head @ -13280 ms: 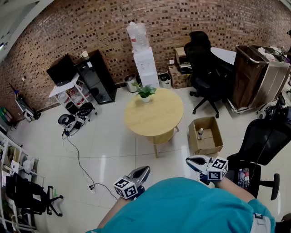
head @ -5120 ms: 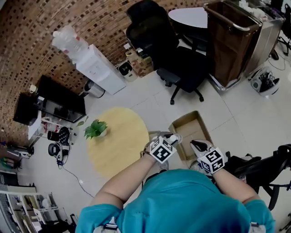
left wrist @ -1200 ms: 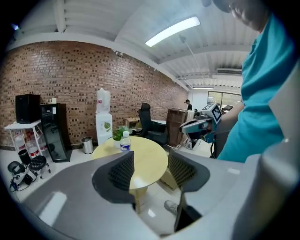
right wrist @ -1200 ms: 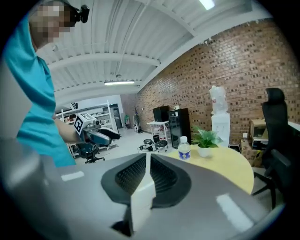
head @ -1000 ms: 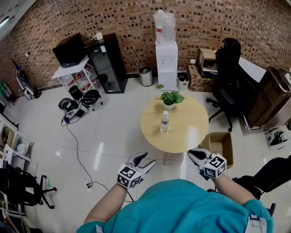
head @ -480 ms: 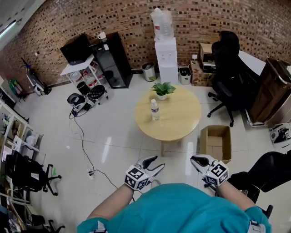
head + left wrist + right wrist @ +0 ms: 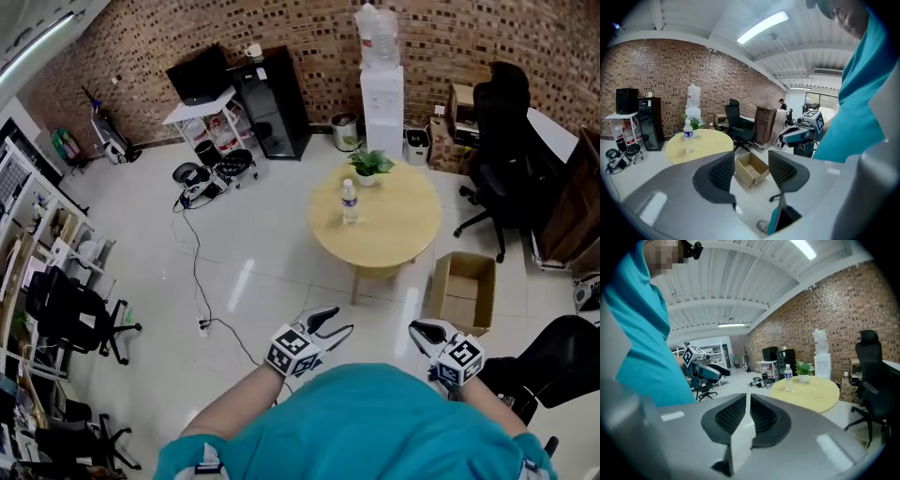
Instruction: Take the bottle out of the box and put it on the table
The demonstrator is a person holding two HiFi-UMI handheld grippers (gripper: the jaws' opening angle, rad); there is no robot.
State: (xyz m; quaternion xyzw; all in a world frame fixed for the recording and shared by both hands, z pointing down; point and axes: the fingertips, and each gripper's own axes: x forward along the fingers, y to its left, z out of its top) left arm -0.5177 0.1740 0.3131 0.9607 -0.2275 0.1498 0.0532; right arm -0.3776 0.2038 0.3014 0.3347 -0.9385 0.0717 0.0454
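A clear water bottle (image 7: 349, 202) stands upright on the round yellow table (image 7: 398, 230), beside a small potted plant (image 7: 372, 164). The open cardboard box (image 7: 461, 291) sits on the floor right of the table, with nothing visible inside. My left gripper (image 7: 335, 322) hangs open and empty close to my body, well short of the table. In the left gripper view its pads (image 7: 723, 171) stand apart, with the box (image 7: 752, 168) seen between them. My right gripper (image 7: 422, 331) is shut with nothing in it; in the right gripper view the bottle (image 7: 788, 375) is far ahead.
A water dispenser (image 7: 382, 84) and a black cabinet (image 7: 272, 98) stand at the brick wall. Black office chairs are at the right (image 7: 502, 159), the lower right (image 7: 562, 361) and the left (image 7: 75, 319). A cable (image 7: 202, 300) trails over the white tiled floor.
The table, bottle and box have slid to the right and sit farther off in the head view. Both grippers stay empty near my body.
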